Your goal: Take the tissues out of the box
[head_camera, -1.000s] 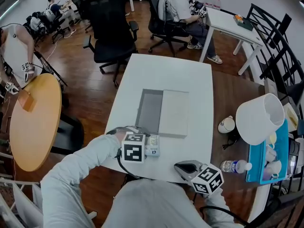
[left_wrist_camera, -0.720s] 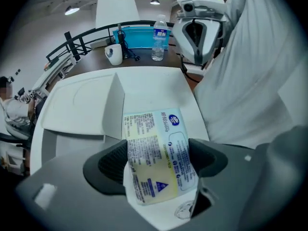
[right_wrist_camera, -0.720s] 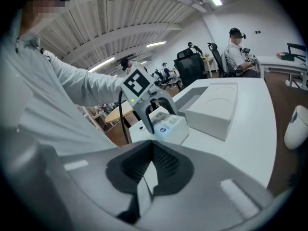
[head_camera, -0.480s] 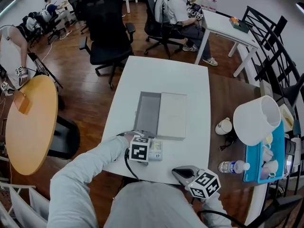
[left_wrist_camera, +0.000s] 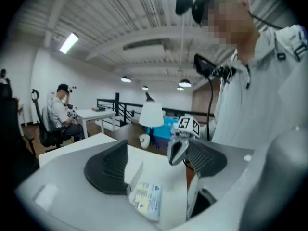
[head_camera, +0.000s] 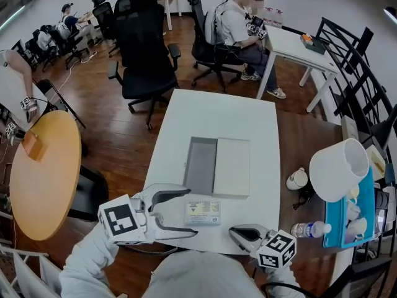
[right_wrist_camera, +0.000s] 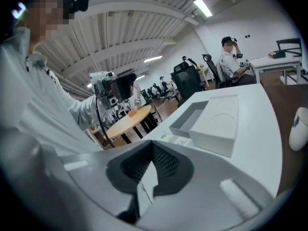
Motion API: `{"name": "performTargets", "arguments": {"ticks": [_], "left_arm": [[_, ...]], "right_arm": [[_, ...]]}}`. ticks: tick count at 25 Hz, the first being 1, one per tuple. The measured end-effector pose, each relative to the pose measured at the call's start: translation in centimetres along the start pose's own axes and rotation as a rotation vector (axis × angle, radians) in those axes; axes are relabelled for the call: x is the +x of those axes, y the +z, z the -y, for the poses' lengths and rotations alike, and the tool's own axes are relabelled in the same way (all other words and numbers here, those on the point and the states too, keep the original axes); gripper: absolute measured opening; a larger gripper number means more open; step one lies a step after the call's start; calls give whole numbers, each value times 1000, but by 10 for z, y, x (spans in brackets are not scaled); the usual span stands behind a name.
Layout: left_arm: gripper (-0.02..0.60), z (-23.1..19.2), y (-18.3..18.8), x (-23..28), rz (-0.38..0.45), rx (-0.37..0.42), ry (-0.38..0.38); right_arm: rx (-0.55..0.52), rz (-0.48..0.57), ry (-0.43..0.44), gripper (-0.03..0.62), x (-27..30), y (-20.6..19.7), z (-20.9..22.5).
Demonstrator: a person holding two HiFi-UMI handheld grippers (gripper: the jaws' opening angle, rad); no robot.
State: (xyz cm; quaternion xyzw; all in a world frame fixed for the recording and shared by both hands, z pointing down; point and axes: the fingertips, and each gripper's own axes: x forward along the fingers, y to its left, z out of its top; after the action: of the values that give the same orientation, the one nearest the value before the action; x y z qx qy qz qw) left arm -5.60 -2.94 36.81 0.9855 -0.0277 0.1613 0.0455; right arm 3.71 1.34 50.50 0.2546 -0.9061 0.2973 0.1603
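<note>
A grey box (head_camera: 200, 164) with its white lid (head_camera: 232, 166) slid to the right stands mid-table; what the lid covers is hidden. Just in front of it a tissue packet (head_camera: 203, 212) lies flat on the white table (head_camera: 211, 113). My left gripper (head_camera: 193, 212) points right at the packet, whose left end sits between the jaws. Those jaws are closing, and the pads stand clear of the packet (left_wrist_camera: 144, 201). My right gripper (head_camera: 234, 231) rests shut at the table's near edge, right of the packet, with nothing in it. The box (right_wrist_camera: 214, 119) also shows in the right gripper view.
A dark wooden side table to the right carries a white lamp shade (head_camera: 340, 169), a mug (head_camera: 296, 179), a water bottle (head_camera: 307, 230) and a blue tray (head_camera: 347, 211). A round wooden table (head_camera: 40, 166) stands left. Office chairs (head_camera: 146, 48) and seated people are beyond.
My left gripper has drawn back to the left, away from the box's near corner. The tissue packet now lies flat on the table before its spread jaws. The right gripper has barely moved.
</note>
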Motion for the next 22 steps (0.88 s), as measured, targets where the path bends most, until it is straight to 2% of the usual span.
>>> {"name": "performTargets", "arguments": {"ticks": [2, 3, 4, 6, 9, 12, 19, 22], "left_arm": [[277, -5, 24, -34, 195, -58, 119], [193, -7, 26, -46, 253, -94, 175], [27, -7, 22, -55, 288, -128, 213], [15, -1, 9, -63, 325, -190, 220], [15, 7, -10, -64, 357, -282, 173], [15, 16, -28, -58, 345, -346, 117], [15, 12, -50, -57, 303, -366, 94], [15, 7, -50, -62, 295, -358, 87]], "right_arm": [[11, 32, 32, 2, 6, 13, -6], [7, 36, 40, 3, 9, 18, -8], [-1, 34, 44, 2, 13, 21, -9], [-16, 23, 45, 3, 19, 24, -10], [-30, 15, 57, 3, 30, 28, -19], [-46, 15, 71, 2, 41, 31, -32], [-134, -59, 27, 3, 64, 32, -43], [-104, -61, 22, 3, 71, 33, -47]]}}
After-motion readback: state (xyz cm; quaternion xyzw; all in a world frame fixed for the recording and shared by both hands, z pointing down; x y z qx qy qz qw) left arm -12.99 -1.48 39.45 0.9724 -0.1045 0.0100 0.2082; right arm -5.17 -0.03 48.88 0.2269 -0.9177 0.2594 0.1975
